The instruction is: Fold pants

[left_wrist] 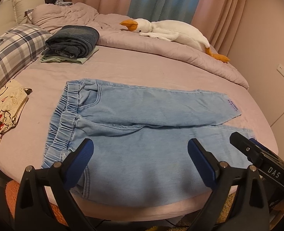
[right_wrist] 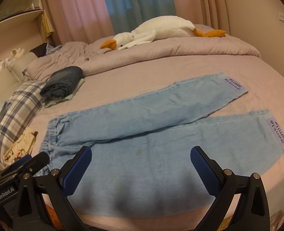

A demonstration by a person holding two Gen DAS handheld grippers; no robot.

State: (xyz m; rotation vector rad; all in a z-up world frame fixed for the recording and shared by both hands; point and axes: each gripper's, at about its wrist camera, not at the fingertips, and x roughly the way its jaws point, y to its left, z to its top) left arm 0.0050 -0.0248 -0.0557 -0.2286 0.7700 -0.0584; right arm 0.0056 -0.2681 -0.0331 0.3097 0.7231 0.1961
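Pants: a pair of light blue denim pants with an elastic waistband [left_wrist: 142,119] lies flat on the bed, straight ahead of both grippers and partly under their fingers; both legs stretch side by side, slightly apart at the cuffs.
Waistband: the gathered waist [left_wrist: 65,119] sits ahead and to the left of the left gripper.
Cuffs: each leg end bears a pale lilac patch with dark lettering [right_wrist: 276,130], ahead and to the right of the right gripper; the second patch [right_wrist: 232,85] lies farther off.
Left gripper: the left gripper [left_wrist: 141,148] is spread wide with nothing between its blue-padded fingers [left_wrist: 84,154]; it hovers over the near leg close to the bed's near edge.
Right gripper: the right gripper [right_wrist: 141,154] is likewise spread wide and empty, over the near leg; in the left wrist view it shows at the right margin as a black body.
Bed: the bed with a pinkish-lilac sheet [left_wrist: 151,71] carries everything.
Folded pile: a dark blue folded denim garment on a pale green one [left_wrist: 72,40] rests far ahead and left of the left gripper.
Toy: a white plush goose with an orange beak and feet [left_wrist: 170,30] lies on the rumpled quilt far ahead.
Pillow: a blue-and-white plaid pillow [left_wrist: 13,48] lies far left.
Printed cloth: a cream cartoon-printed garment [left_wrist: 3,111] lies left of the waistband.
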